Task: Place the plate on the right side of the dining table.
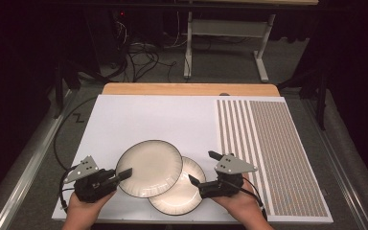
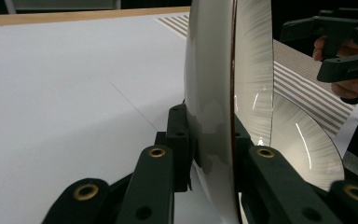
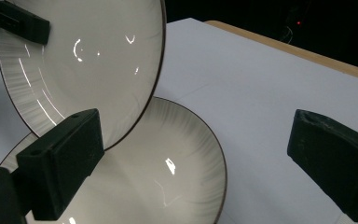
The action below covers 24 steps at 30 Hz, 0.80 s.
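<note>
Two cream plates with dark rims sit at the near middle of the white sheet. My left gripper point(image 1: 123, 174) point(image 2: 209, 126) is shut on the left rim of the upper plate point(image 1: 149, 167) point(image 2: 214, 79) point(image 3: 88, 60), which is tilted and overlaps the lower plate point(image 1: 184, 191) point(image 2: 303, 140) point(image 3: 168, 177). The lower plate lies flat on the sheet. My right gripper point(image 1: 204, 167) point(image 3: 196, 158) stands open at the lower plate's right side, with one jaw over the plate and the other over the sheet, gripping nothing. I cannot tell if the two plates touch.
A white sheet point(image 1: 139, 120) covers most of the table. A brown striped and dotted mat point(image 1: 273, 143) lies along its right side. The wooden table edge point(image 1: 187, 89) runs along the back. Cables point(image 1: 143, 57) and a metal stand point(image 1: 261, 57) are on the floor beyond.
</note>
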Each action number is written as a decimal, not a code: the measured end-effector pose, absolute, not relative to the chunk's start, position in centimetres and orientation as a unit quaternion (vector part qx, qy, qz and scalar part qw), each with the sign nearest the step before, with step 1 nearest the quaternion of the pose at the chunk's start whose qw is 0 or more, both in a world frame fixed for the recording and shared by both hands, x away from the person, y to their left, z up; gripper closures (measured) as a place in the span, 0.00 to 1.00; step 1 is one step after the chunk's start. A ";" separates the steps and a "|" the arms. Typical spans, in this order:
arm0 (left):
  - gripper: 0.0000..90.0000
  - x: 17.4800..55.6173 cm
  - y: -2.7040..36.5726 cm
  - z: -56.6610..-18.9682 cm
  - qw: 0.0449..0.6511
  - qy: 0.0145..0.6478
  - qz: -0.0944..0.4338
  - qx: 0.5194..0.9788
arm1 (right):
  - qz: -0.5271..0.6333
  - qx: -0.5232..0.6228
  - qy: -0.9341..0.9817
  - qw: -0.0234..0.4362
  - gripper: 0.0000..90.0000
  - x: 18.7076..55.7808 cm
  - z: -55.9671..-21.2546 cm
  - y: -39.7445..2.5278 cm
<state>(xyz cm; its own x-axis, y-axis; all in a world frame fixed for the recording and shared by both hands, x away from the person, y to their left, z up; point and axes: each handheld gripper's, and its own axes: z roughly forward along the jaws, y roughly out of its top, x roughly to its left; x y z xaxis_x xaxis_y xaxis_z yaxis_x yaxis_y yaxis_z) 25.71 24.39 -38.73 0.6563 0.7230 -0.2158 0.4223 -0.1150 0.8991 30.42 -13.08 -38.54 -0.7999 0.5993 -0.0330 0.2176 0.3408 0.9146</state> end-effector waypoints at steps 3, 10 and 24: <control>0.87 25.7 24.4 -38.7 0.539 0.390 0.139 0.733 | 0.513 0.250 0.802 0.178 0.08 30.5 -38.5 -12.2; 0.87 25.7 24.4 -38.8 0.540 0.390 0.141 0.733 | 0.523 0.255 0.799 0.152 0.14 31.2 -38.6 -10.6; 0.85 25.7 24.4 -39.0 0.540 0.389 0.146 0.732 | 0.531 0.268 0.797 0.106 0.49 32.3 -39.2 -8.8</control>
<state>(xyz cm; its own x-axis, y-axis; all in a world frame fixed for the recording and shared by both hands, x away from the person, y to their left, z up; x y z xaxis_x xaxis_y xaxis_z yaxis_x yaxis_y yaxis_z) 25.75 24.42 -39.01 0.6544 0.7273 -0.2070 0.4127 -0.1141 0.9037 32.29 -8.77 -39.20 -0.8345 0.5386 0.1158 0.3144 0.2930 0.9030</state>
